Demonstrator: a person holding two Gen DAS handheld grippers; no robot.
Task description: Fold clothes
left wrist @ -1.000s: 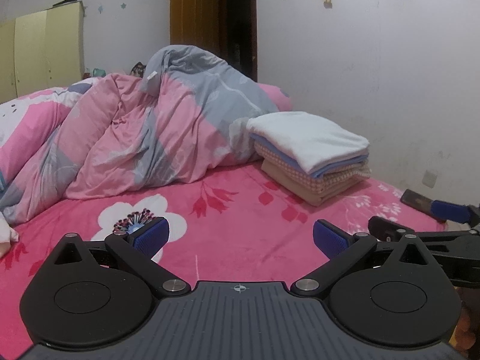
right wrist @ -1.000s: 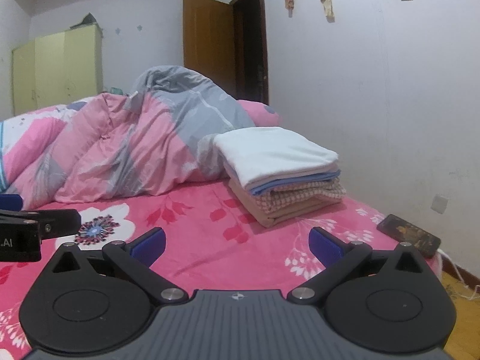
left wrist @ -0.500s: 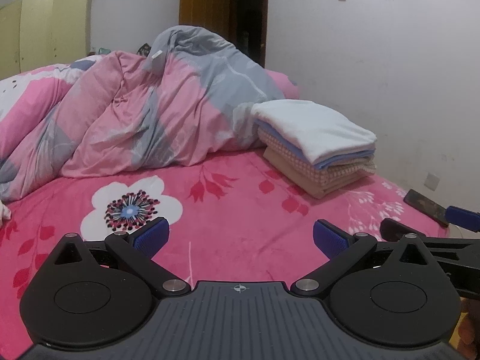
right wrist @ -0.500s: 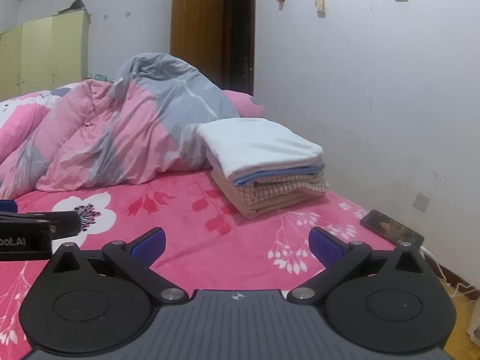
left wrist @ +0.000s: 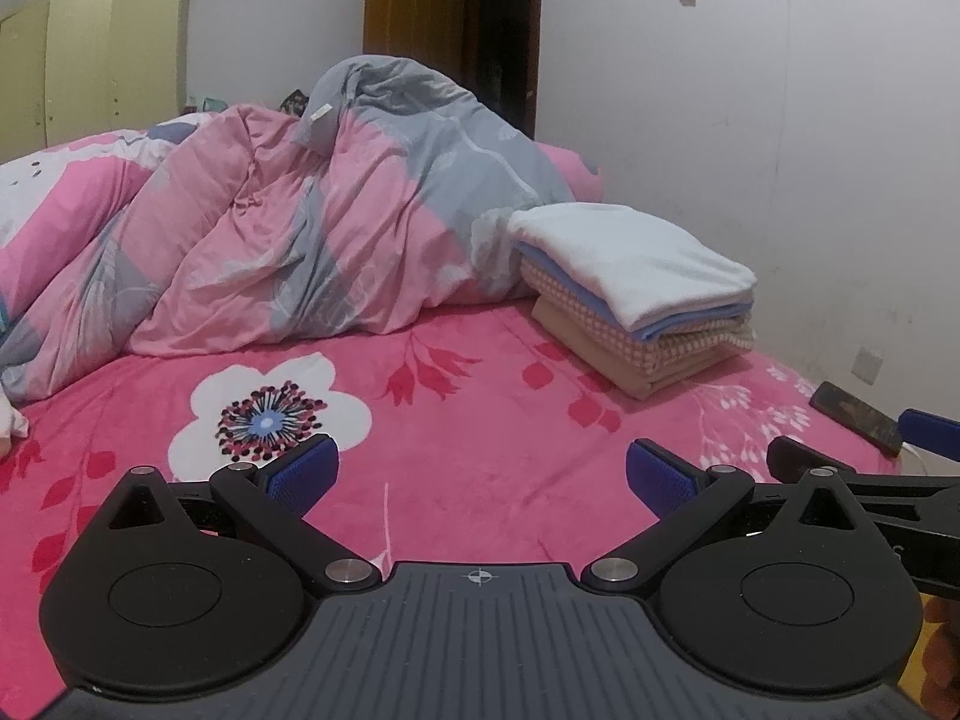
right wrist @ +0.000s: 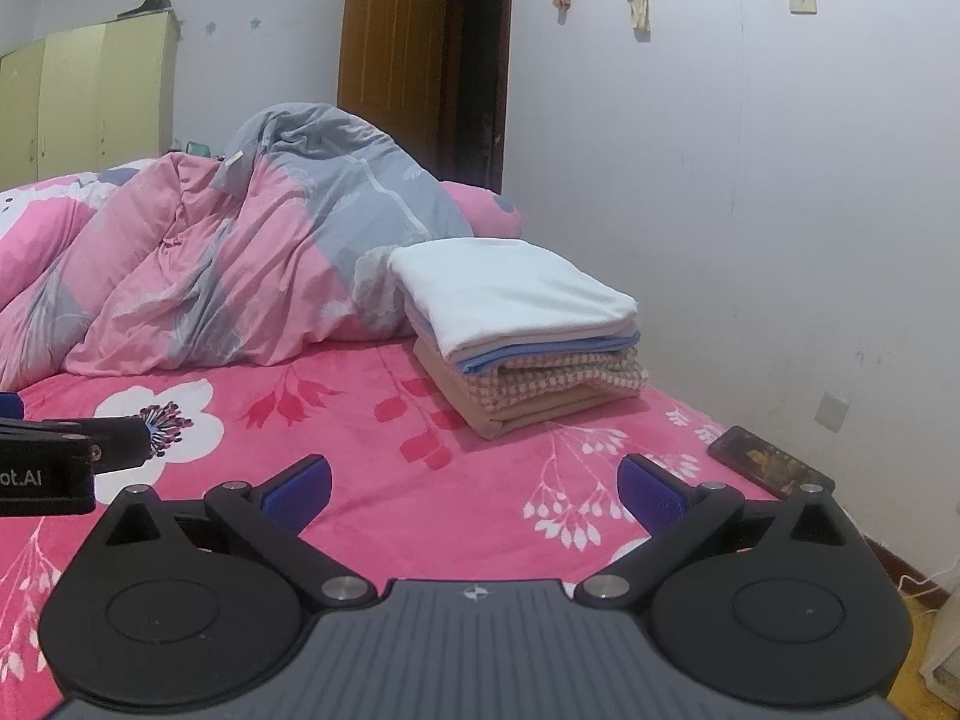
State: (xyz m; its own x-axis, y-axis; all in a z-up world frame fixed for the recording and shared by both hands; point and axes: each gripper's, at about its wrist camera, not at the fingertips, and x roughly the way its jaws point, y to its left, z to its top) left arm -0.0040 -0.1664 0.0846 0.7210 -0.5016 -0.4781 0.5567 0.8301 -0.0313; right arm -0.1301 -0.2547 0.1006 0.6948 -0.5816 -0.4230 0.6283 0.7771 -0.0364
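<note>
White-topped folded stack (right wrist: 516,330) | long axis toward wall | both tools empty

Each hand-held gripper, left (left wrist: 480,474) and right (right wrist: 474,486), has a ribbed grey body, two black round discs, black linkage arms with silver screws, and blue ridged pads (left wrist: 303,471). White lettering ".AI" marks the left one's side.

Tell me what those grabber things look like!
Each hand-held gripper, left and right, has two black angled arms tipped with blue ribbed pads, round black discs, silver pivot bolts and a grey ridged body with a small crosshair mark.
</note>
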